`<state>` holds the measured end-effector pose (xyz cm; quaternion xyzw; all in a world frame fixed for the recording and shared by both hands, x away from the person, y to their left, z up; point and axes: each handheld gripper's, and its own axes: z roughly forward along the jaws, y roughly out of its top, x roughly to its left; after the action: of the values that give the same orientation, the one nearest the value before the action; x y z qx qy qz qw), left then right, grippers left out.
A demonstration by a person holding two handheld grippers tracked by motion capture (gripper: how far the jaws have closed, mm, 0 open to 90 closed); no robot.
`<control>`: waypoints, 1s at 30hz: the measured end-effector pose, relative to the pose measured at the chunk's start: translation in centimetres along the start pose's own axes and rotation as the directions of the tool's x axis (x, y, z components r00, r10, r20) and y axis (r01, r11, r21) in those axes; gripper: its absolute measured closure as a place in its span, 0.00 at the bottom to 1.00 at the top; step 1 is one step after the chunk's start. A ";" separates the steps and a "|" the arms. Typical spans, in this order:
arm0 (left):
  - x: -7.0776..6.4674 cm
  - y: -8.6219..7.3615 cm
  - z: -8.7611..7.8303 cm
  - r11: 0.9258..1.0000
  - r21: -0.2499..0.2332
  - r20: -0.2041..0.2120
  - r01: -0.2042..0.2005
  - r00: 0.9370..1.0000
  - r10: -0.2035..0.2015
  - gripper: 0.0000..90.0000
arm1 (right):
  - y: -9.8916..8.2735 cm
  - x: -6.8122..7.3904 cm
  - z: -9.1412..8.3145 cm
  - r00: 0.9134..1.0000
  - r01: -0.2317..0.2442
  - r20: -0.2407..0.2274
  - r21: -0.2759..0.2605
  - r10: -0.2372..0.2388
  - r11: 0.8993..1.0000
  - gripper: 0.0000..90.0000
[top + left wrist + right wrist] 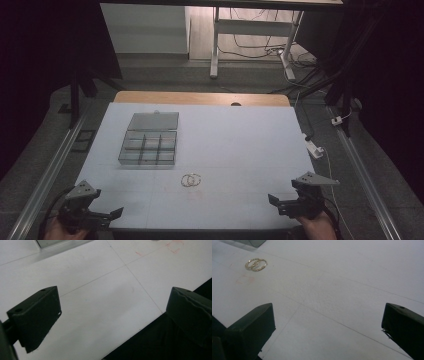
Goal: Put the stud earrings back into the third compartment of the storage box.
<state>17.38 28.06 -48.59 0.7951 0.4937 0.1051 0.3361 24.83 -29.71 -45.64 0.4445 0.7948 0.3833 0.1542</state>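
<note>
**Two open grippers wait at the near edge, gold rings lying between them**

From the high view, the white table [240,135] carries a clear compartment box [149,141] with its lid folded back, set toward the left. Just in front of the box, near the middle of the table, lie two gold rings [190,180], overlapping each other. The left gripper [107,216] sits at the near left corner and the right gripper [278,202] at the near right corner, both well apart from the rings and pointing inward across the table.

The left gripper view looks along its two black jaws, which stand wide apart with nothing between them; beneath lie bare white table [105,290] and its dark near edge. A corner of the box [52,243] peeks in at the top.

The right gripper view also has jaws spread wide and empty. It gives what the left gripper view lacks: the rings [256,264], far up at the left, resting flat on the table [342,277].
</note>
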 end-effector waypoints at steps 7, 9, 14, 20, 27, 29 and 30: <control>0.1 0.0 0.1 1.000 0.008 0.009 -0.002 1.000 0.001 0.00 | 0.1 0.2 0.2 1.000 0.024 -0.013 0.020 -0.024 1.000 0.00; 0.1 0.0 0.1 1.000 0.007 0.014 -0.001 1.000 0.001 0.00 | 0.1 0.2 0.2 0.999 0.031 -0.013 0.023 -0.031 0.999 0.00; 0.2 0.1 0.1 1.000 0.008 0.018 0.002 1.000 -0.002 0.00 | 0.1 0.4 0.3 0.998 0.054 -0.020 0.032 -0.054 0.998 0.00; 0.3 0.1 0.1 1.000 0.014 0.028 0.010 1.000 -0.010 0.00 | 0.1 0.5 0.3 0.997 0.066 -0.038 0.033 -0.065 0.997 0.00; 0.1 0.3 0.2 1.000 0.010 0.033 0.002 0.999 -0.003 0.00 | 0.1 0.5 0.3 0.997 0.064 -0.039 0.034 -0.063 0.997 0.00; 0.0 0.4 0.2 1.000 0.008 0.033 0.001 0.999 -0.001 0.00 | 0.1 0.5 0.3 0.997 0.064 -0.040 0.034 -0.062 0.997 0.00; 0.0 0.4 0.1 1.000 0.002 0.037 0.000 0.999 0.000 0.00 | 0.1 0.5 0.3 0.997 0.064 -0.040 0.034 -0.062 0.997 0.00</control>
<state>17.75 27.87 -48.42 0.7972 0.4877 0.0900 0.3442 24.80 -29.10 -45.72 0.4143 0.8181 0.3725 0.1427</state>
